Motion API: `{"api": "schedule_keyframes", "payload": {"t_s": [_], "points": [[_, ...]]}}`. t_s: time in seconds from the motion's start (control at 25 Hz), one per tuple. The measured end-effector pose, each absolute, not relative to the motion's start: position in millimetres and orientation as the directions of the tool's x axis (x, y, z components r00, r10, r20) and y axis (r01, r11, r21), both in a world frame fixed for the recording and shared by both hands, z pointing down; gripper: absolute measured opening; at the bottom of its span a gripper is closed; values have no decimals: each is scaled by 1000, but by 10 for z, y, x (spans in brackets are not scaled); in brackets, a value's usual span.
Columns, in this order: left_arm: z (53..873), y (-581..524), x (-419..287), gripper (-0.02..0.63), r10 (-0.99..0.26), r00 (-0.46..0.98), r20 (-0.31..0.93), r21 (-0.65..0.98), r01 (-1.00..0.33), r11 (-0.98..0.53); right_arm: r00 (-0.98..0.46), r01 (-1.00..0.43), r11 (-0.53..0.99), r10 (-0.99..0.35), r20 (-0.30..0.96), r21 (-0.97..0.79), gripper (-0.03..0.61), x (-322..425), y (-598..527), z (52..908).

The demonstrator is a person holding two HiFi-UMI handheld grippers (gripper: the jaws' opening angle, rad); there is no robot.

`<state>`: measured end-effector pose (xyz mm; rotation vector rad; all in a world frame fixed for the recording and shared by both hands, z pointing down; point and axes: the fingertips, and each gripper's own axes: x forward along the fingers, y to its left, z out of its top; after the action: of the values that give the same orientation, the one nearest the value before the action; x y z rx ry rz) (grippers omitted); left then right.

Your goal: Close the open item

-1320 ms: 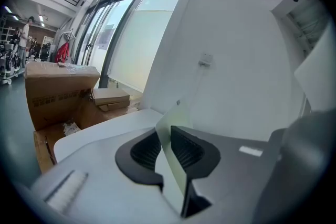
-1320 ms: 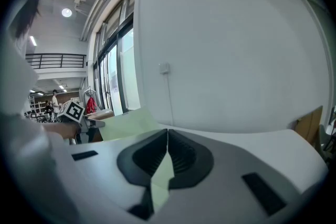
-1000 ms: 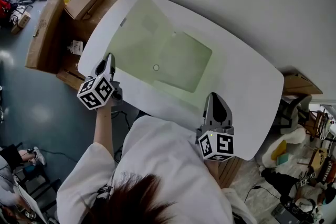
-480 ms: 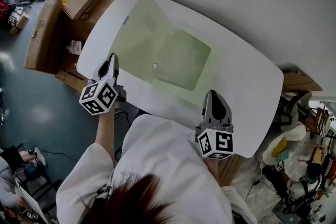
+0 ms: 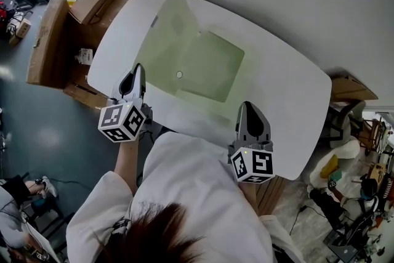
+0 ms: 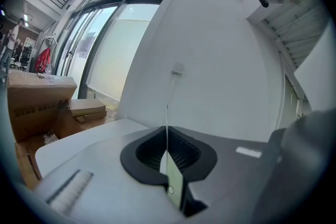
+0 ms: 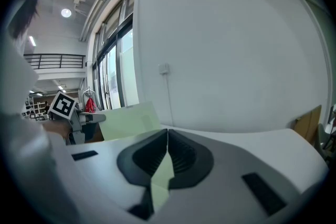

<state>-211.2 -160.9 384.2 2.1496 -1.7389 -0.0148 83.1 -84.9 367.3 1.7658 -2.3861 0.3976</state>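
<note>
The pale green translucent plastic folder (image 5: 209,68) lies open mid-surface on the white oval table (image 5: 295,101), its left flap raised and clamped edge-on in the left gripper (image 5: 138,71), while the right gripper (image 5: 249,108) seems pinched tight on its near edge.

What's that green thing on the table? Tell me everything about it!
The green folder is thin, pale plastic, lying open on the white table. A small round snap sits near its middle. Its left flap tilts up, its edge pinched in the shut left tool. The shut right tool pinches its near edge.
</note>
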Motion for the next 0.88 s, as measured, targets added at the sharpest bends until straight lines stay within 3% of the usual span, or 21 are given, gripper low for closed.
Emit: {"api": "schedule_keyframes", "payload": {"t_s": [0.88], "points": [[3679, -1500, -1546, 11, -922, 330, 203, 199, -936, -292, -278, -959, 250, -921, 273, -132, 11, 933, -812, 3688]]}}
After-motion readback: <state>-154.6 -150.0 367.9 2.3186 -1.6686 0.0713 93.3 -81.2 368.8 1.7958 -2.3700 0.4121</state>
